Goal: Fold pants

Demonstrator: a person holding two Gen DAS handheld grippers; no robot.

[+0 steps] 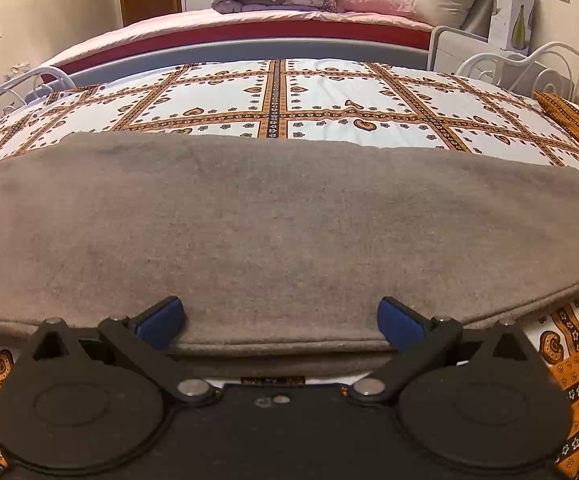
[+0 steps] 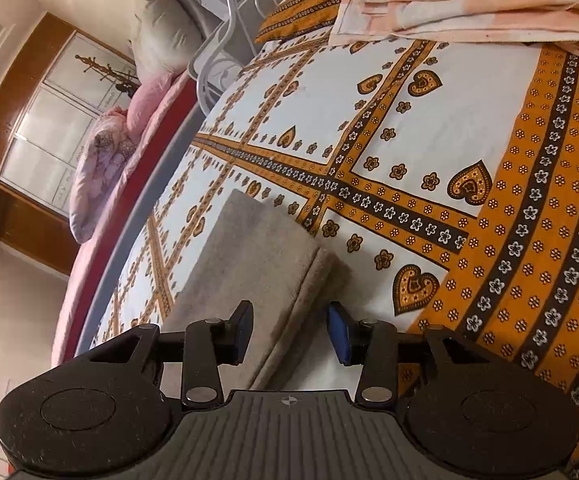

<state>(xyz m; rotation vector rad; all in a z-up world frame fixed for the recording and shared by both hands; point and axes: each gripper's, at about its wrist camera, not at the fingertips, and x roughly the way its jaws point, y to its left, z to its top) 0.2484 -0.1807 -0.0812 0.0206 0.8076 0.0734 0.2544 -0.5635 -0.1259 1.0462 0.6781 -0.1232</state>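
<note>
Grey pants (image 1: 281,232) lie flat across the patterned bed (image 1: 329,96), nearest you.

Your left tool (image 1: 281,318) stands wide at their near hem, pads clear of the cloth. Your right tool (image 2: 289,330) is half open astride a folded end, not pinching. The pants run off the left of the left view; the tool bodies hide the nearest edge.

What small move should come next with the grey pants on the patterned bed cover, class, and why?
Probably ease the right hand-held gripper forward and close it on the pants' near edge. That edge runs between its open pads, which do not press it. The left hand-held gripper also stands open at the long edge, so nothing is held yet.
</note>
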